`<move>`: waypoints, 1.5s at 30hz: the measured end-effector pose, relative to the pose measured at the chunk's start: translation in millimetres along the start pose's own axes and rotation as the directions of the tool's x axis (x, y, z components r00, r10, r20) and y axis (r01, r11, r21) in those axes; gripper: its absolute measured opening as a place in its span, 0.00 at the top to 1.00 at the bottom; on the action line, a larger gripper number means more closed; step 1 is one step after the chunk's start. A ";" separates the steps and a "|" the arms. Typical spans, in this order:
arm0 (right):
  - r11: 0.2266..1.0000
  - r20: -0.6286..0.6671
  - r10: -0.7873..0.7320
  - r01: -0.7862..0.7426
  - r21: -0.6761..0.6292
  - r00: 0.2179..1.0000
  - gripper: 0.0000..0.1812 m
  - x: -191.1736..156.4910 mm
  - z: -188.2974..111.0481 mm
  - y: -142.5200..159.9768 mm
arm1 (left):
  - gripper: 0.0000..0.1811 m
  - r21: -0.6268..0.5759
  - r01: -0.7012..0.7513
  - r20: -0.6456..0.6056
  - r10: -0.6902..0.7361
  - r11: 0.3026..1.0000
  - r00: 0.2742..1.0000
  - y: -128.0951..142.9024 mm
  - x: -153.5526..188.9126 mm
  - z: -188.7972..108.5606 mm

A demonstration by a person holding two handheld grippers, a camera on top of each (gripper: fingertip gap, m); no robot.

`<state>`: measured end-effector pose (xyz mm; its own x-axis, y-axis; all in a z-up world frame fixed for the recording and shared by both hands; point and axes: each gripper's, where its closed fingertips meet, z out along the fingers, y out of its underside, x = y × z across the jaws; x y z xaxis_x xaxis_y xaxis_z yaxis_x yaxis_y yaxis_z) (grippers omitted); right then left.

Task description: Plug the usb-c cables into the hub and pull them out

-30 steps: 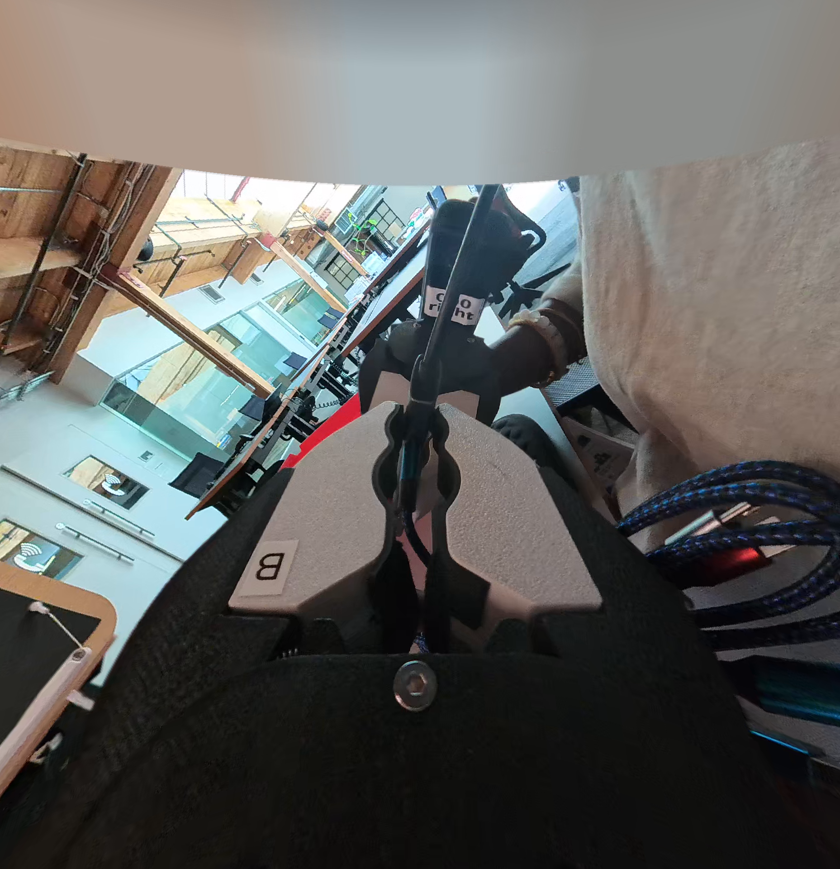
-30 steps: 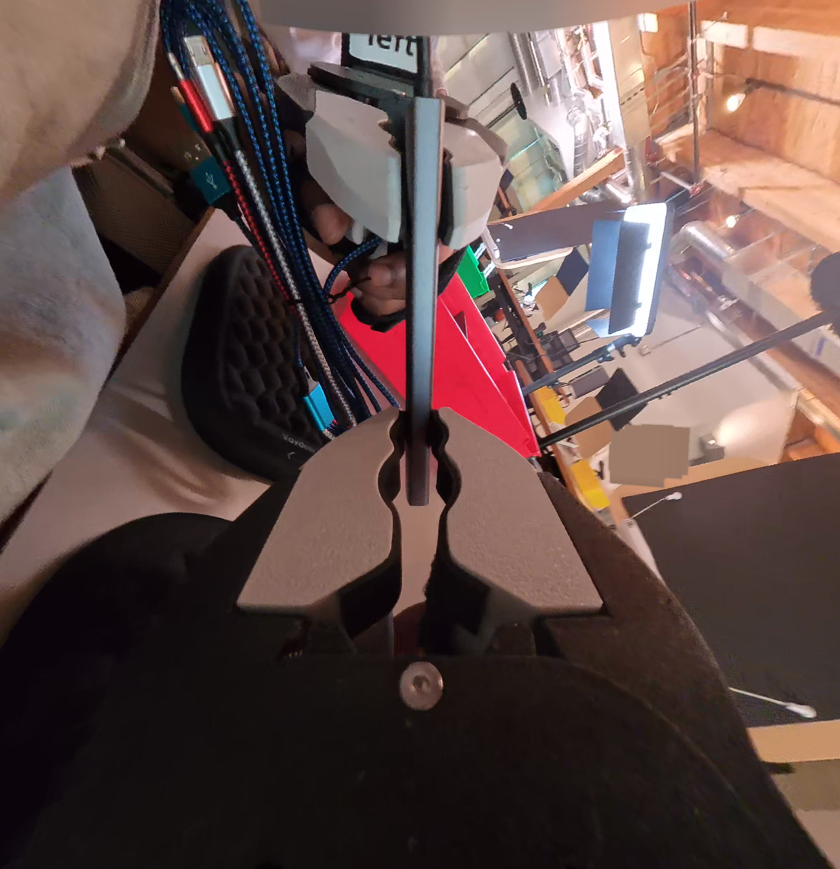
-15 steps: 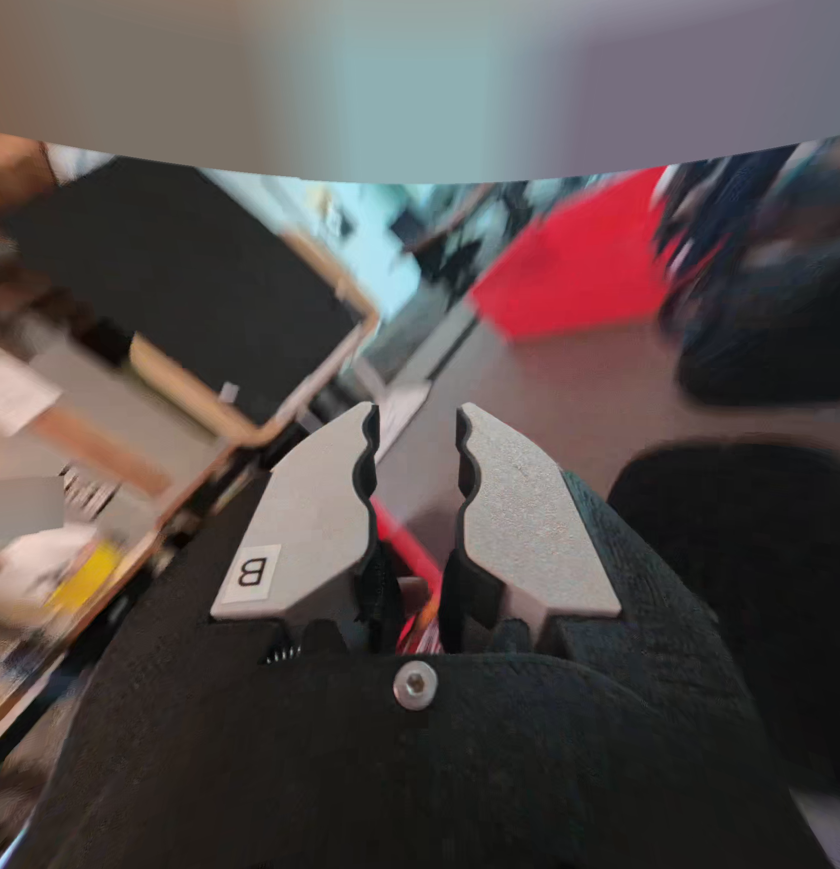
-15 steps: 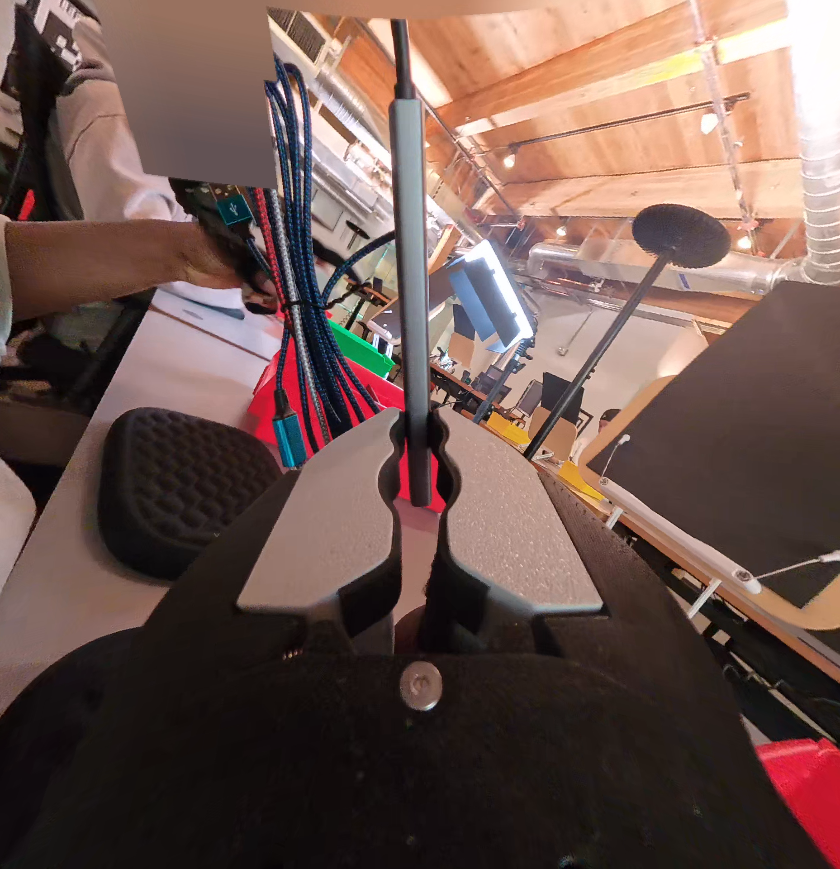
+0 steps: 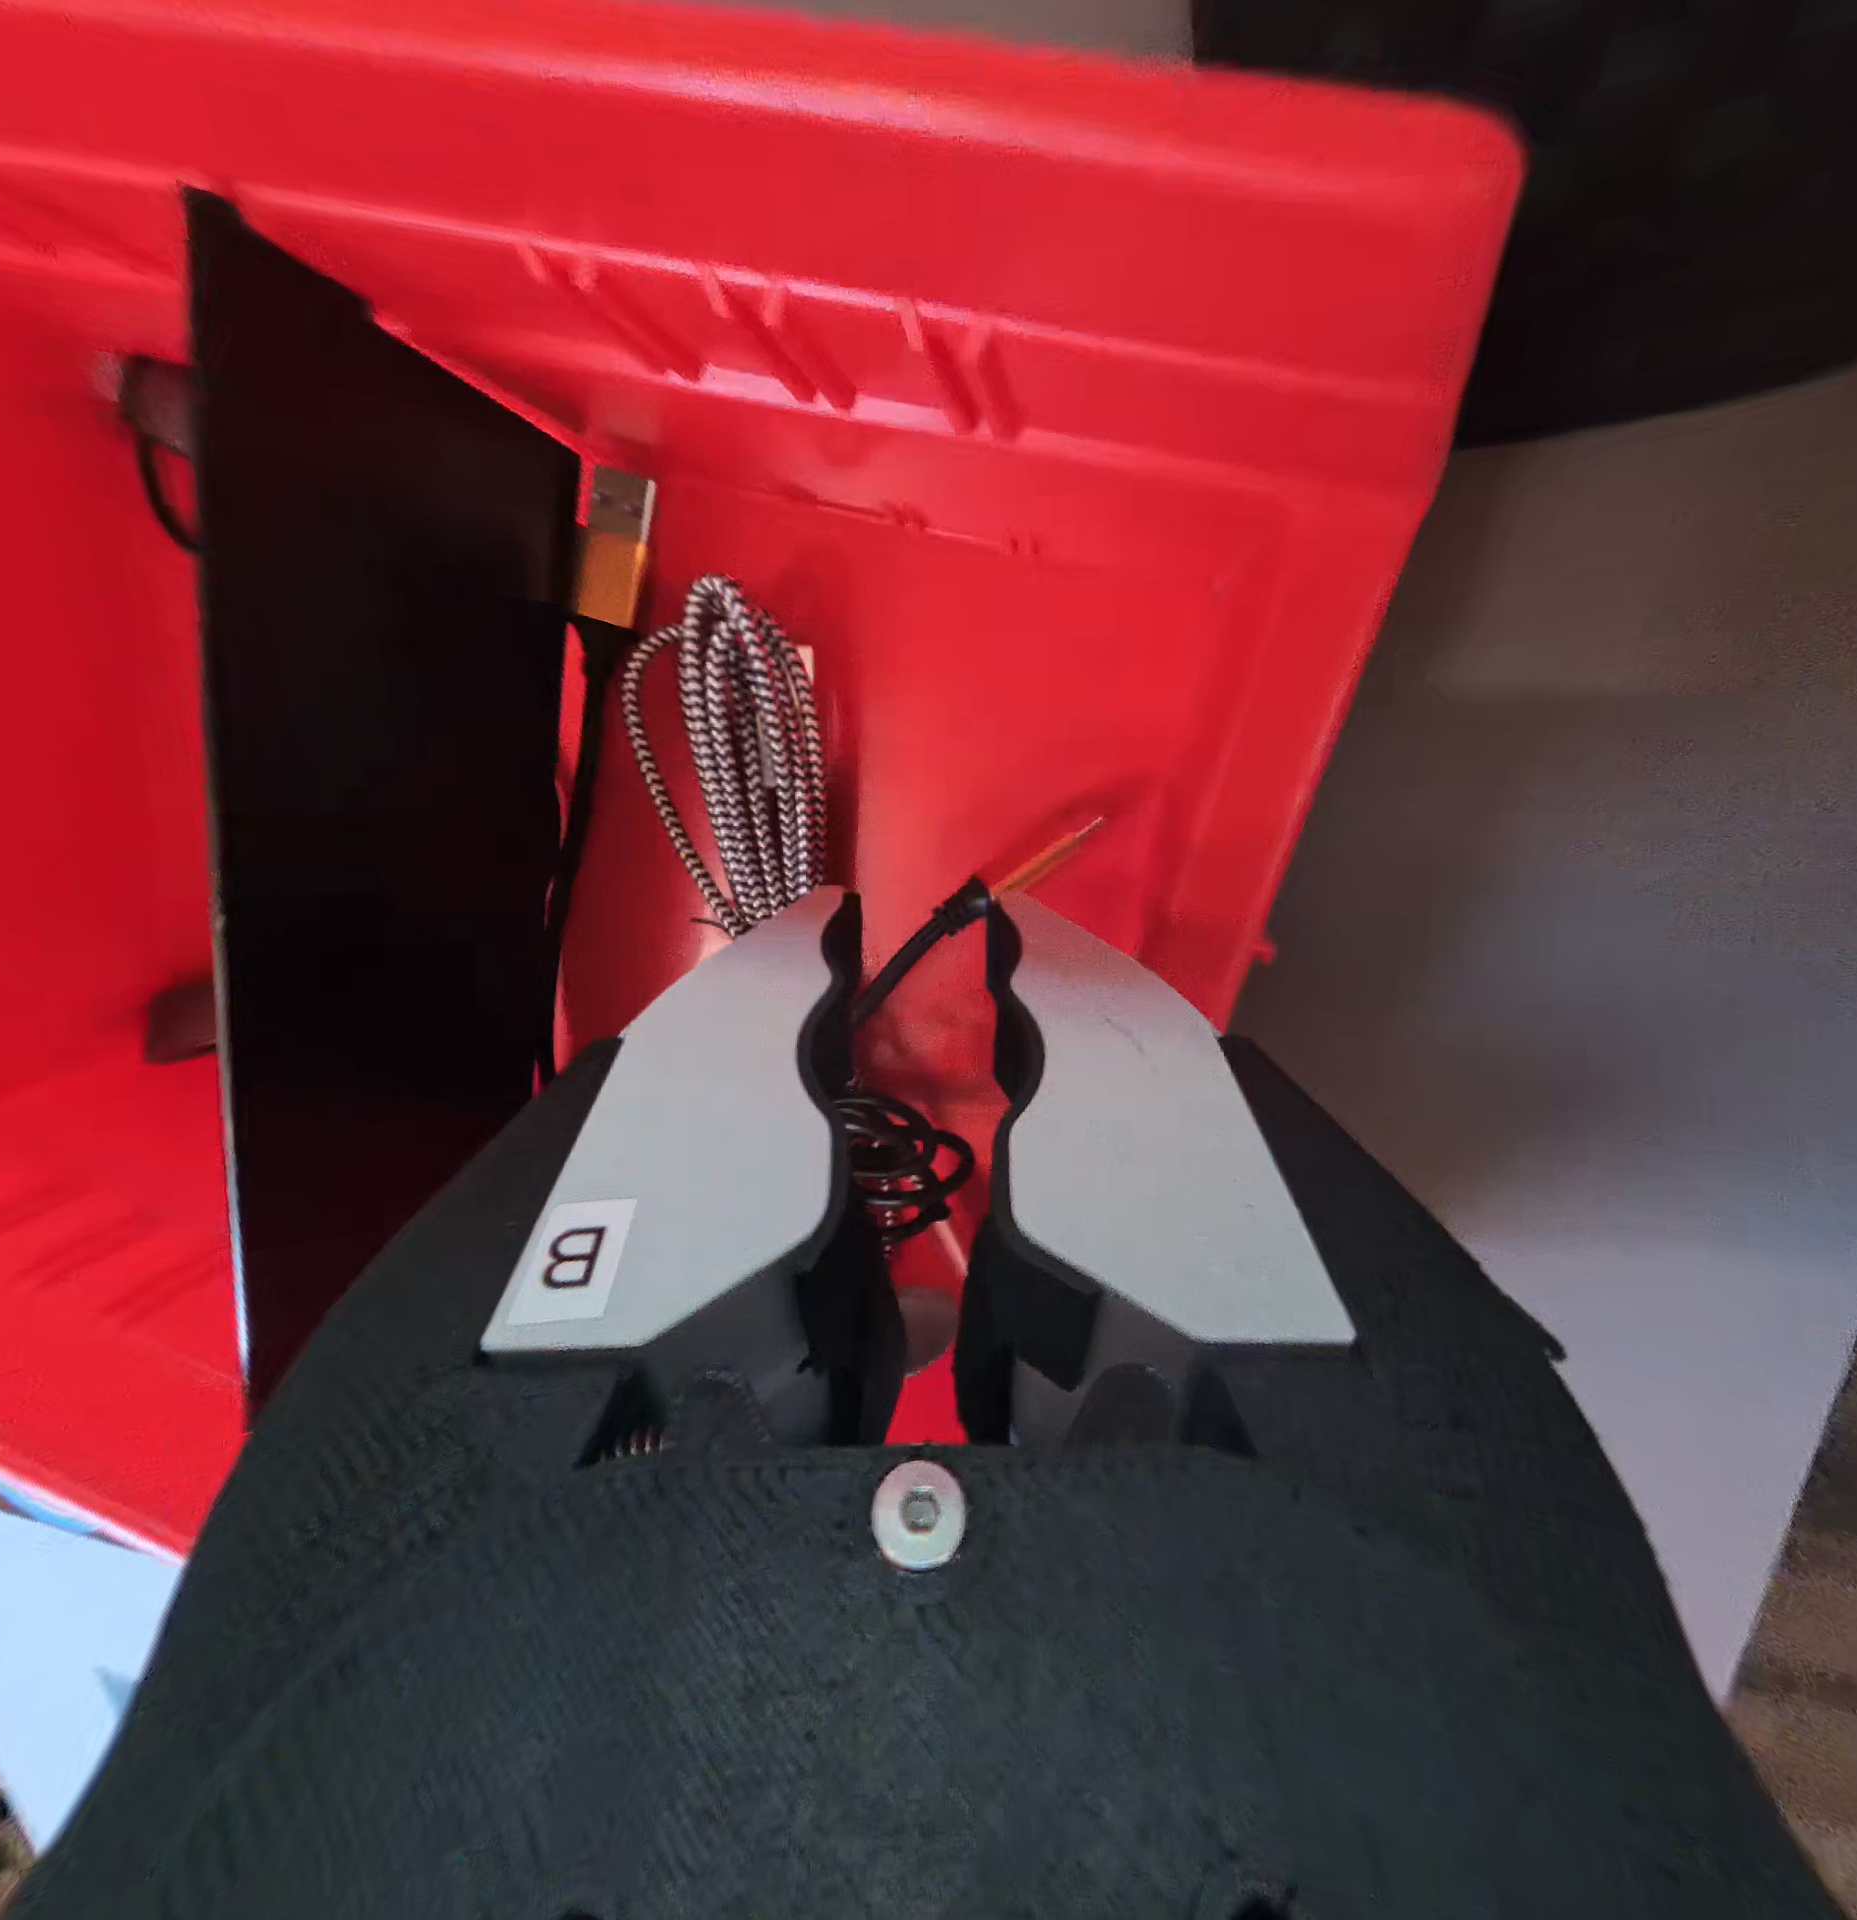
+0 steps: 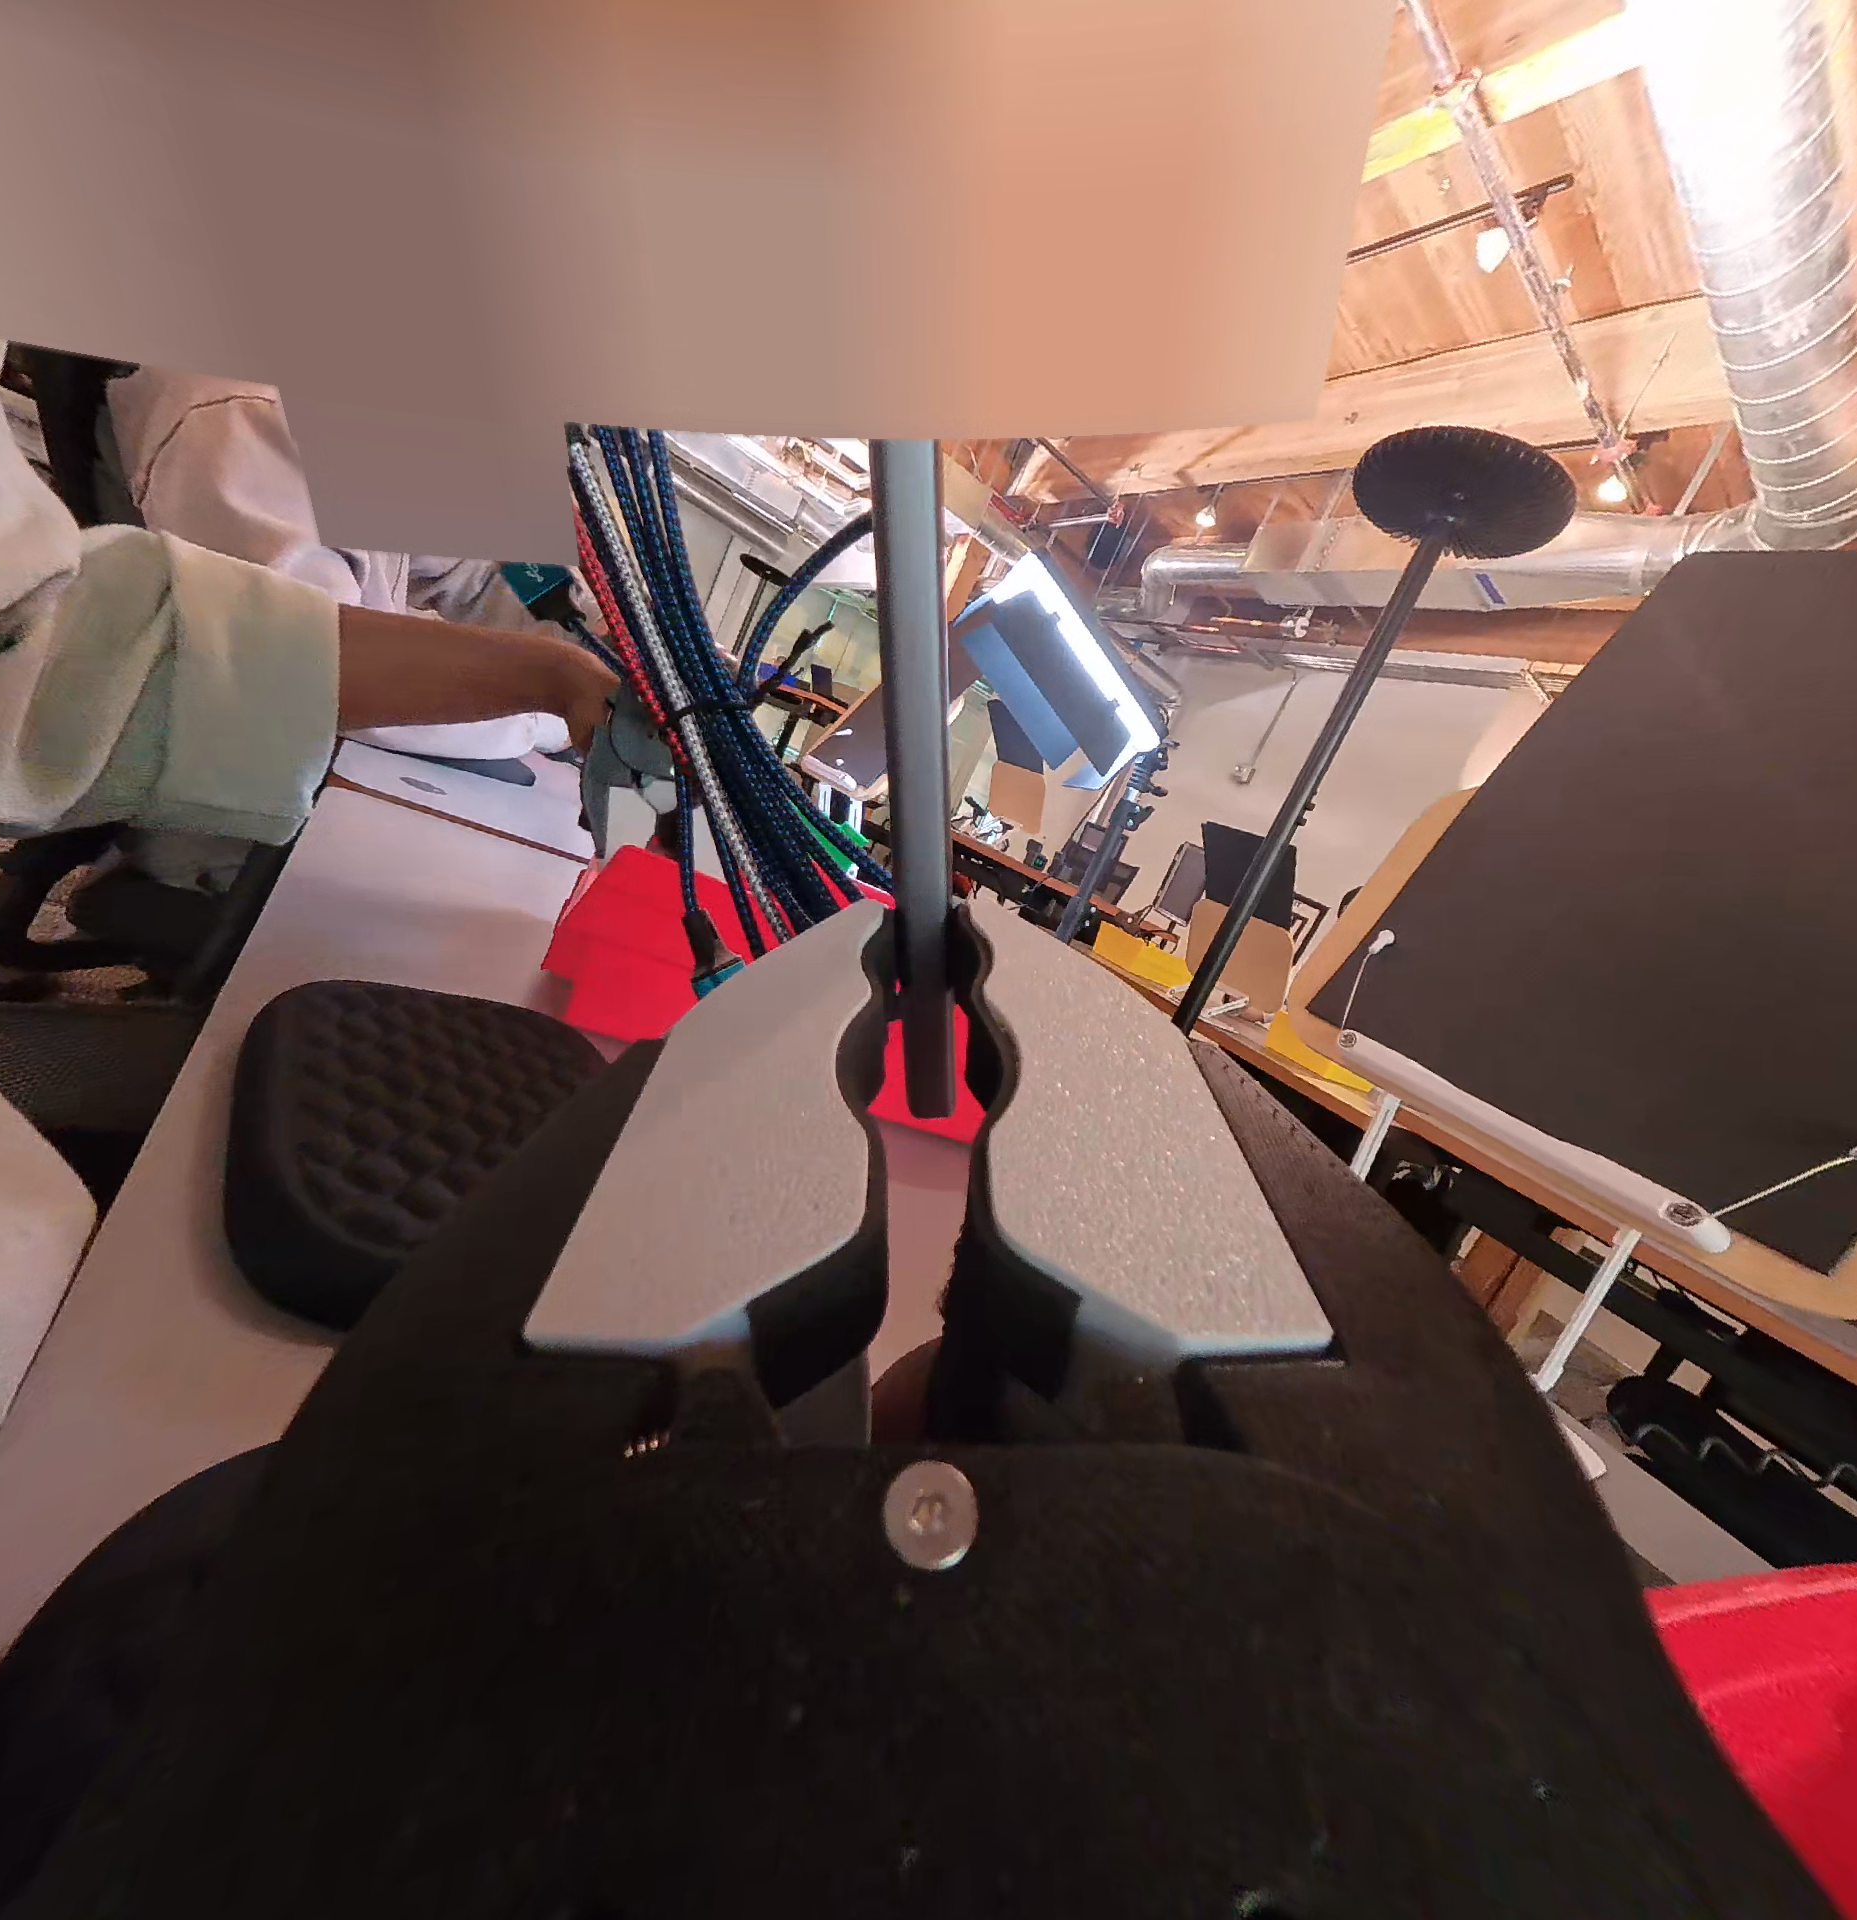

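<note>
The left gripper (image 5: pixel 919 920) is held over a red bin (image 5: pixel 1007 343), its jaws parted by a narrow gap and closed on nothing. A thin black cable (image 5: pixel 903 1132) lies coiled in the bin below that gap, its plug end (image 5: pixel 971 896) rising between the fingertips. A black-and-white braided cable (image 5: pixel 737 758) and a cable with an orange plug (image 5: pixel 612 540) rest farther back, beside a black divider (image 5: pixel 384 727).

The right gripper (image 6: pixel 919 925) is clamped on the hub (image 6: pixel 913 748), a slim grey bar held upright by its lower end; its top is lost behind a blurred patch. Whether anything is plugged into it cannot be told. A bundle of blue braided cables (image 6: pixel 685 707) hangs from another person's hand (image 6: pixel 581 686) across the table (image 6: pixel 384 894).

The step in hand is judged to be the picking of a fresh cable from the bin. It is advised that the plug body, not the cord, be gripped, squarely and close to its tip, so that it does not twist on insertion. The coil should be lifted clear before it is carried, lest it snag. The hub should be kept steady and its port side turned toward the approaching plug.

A label with a single printed letter is fixed on the left finger (image 5: pixel 695 1143). No brand marking is legible on hub or cables.
</note>
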<state>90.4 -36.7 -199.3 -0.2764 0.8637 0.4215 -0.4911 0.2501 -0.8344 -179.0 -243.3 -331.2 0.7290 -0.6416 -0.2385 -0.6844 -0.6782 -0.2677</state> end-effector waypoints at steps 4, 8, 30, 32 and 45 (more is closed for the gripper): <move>0.999 -0.004 0.037 -0.037 0.015 0.999 0.95 3.4 -1.4 -0.5 | 0.92 -0.024 -0.184 -0.094 0.181 0.983 0.979 4.1 4.3 7.5; 0.999 -0.012 0.049 -0.048 0.024 0.999 0.95 4.9 0.1 -2.4 | 0.92 -0.033 -0.234 -0.275 0.216 0.972 0.937 6.3 12.7 8.5; 1.000 -0.021 0.000 0.000 0.008 1.000 0.95 5.2 4.6 -3.3 | 0.97 0.077 -0.177 0.657 0.083 0.981 0.749 -56.5 -56.9 -105.9; 0.997 0.002 -0.071 0.071 -0.011 0.997 0.95 1.2 7.8 -5.9 | 0.97 -0.020 -0.206 0.774 0.146 0.978 0.616 -76.5 -54.8 -132.2; 0.752 0.119 -0.652 0.659 -0.021 0.749 0.95 -23.1 17.4 -37.1 | 0.97 -0.057 -0.578 0.683 0.455 0.814 0.572 -256.6 -21.1 -101.9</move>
<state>100.7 -73.6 -171.8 0.0154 0.4317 0.9019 -0.5337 0.7663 -0.3577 -19.8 -92.3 -162.4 0.1129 -0.4308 -0.8953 -0.9791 -0.2015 -0.0265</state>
